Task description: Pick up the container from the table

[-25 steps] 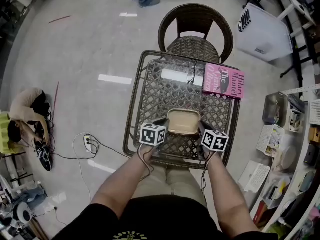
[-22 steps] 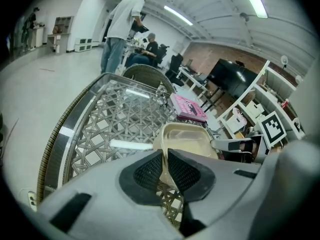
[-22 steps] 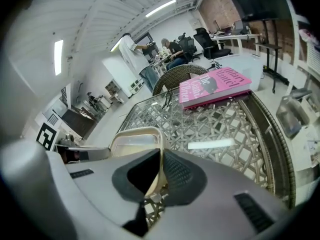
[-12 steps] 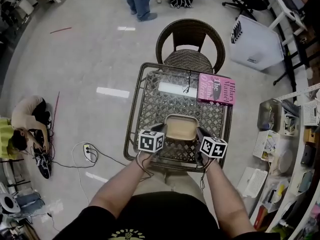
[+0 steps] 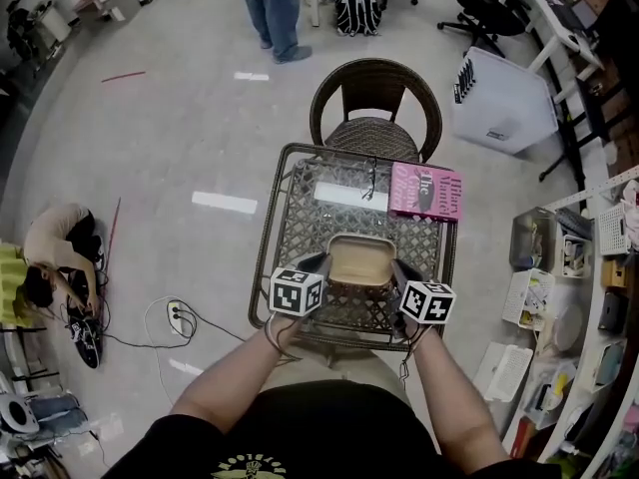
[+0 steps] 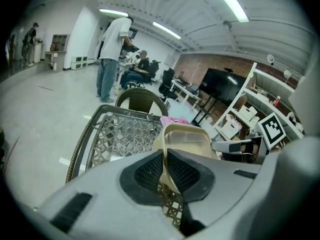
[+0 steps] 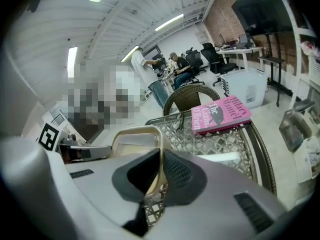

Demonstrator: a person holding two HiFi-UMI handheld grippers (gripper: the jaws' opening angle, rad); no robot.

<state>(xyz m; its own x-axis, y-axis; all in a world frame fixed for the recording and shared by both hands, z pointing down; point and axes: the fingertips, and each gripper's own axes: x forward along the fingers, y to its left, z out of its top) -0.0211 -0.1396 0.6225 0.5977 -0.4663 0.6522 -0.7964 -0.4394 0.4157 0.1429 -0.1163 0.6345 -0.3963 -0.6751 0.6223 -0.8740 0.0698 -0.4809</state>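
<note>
A beige open container (image 5: 361, 259) hangs over the near part of the wicker table (image 5: 290, 218), held from both sides. My left gripper (image 5: 319, 264) is shut on its left rim and my right gripper (image 5: 396, 268) is shut on its right rim. In the left gripper view the black pads (image 6: 150, 171) pinch the thin beige wall of the container (image 6: 187, 141). The right gripper view shows the same grip, the container (image 7: 134, 138) rim running between the pads (image 7: 175, 171). The bottom of the container is hidden.
A pink book (image 5: 425, 190), a pair of glasses (image 5: 370, 178) and a white flat item (image 5: 344, 194) lie at the table's far side. A wicker chair (image 5: 375, 103) stands beyond. One person (image 5: 50, 257) sits on the floor at left, and shelves (image 5: 589, 267) crowd the right.
Both grippers have risen with the container still clamped between them, so the table now looks smaller and lower beneath it. The view has also tilted further out across the room.
</note>
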